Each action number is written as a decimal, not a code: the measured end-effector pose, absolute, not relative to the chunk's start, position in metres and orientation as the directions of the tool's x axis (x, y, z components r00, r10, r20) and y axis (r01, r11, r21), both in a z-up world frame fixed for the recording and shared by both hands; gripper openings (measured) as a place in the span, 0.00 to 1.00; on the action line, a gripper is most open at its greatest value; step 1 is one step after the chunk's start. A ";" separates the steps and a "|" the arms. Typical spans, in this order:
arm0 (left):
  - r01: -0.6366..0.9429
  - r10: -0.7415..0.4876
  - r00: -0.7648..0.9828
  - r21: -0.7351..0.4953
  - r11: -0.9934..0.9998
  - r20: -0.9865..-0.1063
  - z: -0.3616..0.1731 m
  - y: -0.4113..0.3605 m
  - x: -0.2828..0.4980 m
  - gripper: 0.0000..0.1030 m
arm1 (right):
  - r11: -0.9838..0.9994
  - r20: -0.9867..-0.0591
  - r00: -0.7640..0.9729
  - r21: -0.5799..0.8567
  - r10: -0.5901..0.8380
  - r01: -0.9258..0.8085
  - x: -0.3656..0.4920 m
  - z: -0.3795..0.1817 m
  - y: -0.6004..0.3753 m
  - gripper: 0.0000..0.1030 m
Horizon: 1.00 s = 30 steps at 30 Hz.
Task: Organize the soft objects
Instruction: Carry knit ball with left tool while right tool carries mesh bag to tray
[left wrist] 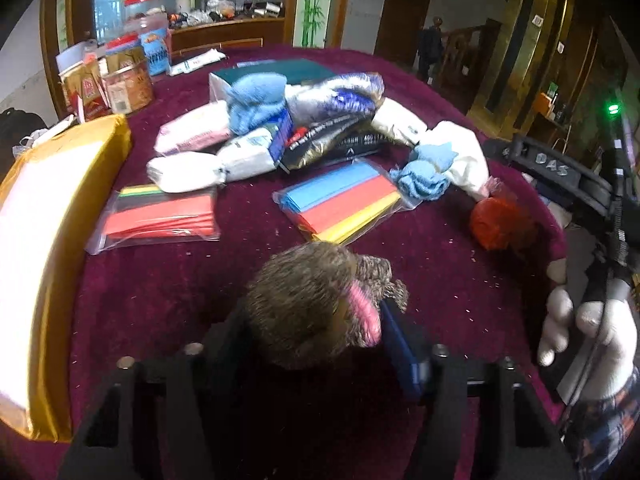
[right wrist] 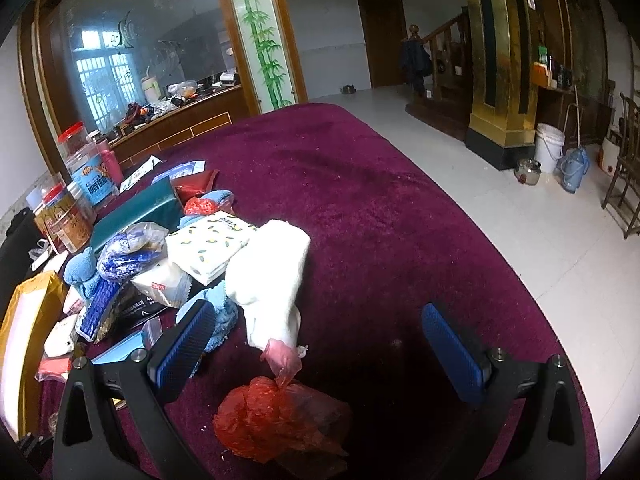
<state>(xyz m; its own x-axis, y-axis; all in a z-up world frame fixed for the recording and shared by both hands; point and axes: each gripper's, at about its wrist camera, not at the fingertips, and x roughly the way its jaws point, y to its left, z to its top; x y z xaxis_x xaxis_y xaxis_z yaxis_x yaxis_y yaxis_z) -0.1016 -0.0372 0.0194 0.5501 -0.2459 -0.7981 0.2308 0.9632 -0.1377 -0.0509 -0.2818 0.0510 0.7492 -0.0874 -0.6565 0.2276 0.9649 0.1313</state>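
My left gripper (left wrist: 316,320) is shut on a fuzzy brown-grey plush item with a pink patch (left wrist: 304,304), held just above the maroon tablecloth (left wrist: 152,304). One blue pad (left wrist: 400,344) shows at its right side; the other is hidden behind the plush. My right gripper (right wrist: 320,348) stands open, its blue pads (right wrist: 188,344) wide apart over a crumpled red plastic bag (right wrist: 280,420). A white towel (right wrist: 272,280) lies just beyond the bag, with a light blue cloth (right wrist: 224,316) beside it. A second blue cloth (left wrist: 256,96) sits on the pile further back.
The pile at mid-table holds tissue packs (left wrist: 192,168), a dark foil packet (left wrist: 320,140) and two zip bags of coloured paper (left wrist: 340,204). A yellow package (left wrist: 48,240) lies at left, jars (left wrist: 128,84) behind it. A white-gloved hand (left wrist: 580,328) is at right.
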 end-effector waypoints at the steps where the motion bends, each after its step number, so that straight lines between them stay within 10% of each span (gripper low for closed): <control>1: 0.228 -0.247 0.560 -0.139 0.964 -0.791 0.023 -0.034 -0.105 0.63 | 0.963 -0.660 0.747 0.139 -0.084 0.231 -0.050 0.050 -0.283 0.99; 30: 0.191 -0.158 0.738 -0.021 0.981 -0.656 0.078 -0.011 -0.168 0.63 | 0.950 -0.684 0.724 0.164 -0.085 0.266 -0.049 0.043 -0.290 1.00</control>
<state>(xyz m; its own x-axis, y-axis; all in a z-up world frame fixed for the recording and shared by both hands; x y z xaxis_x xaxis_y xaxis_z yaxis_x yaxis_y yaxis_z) -0.1678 -0.0109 0.0784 0.7384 -0.1576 -0.6557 0.1905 0.9815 -0.0214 -0.0494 -0.2900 0.0429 0.7243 -0.0849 -0.6843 0.2660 0.9500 0.1637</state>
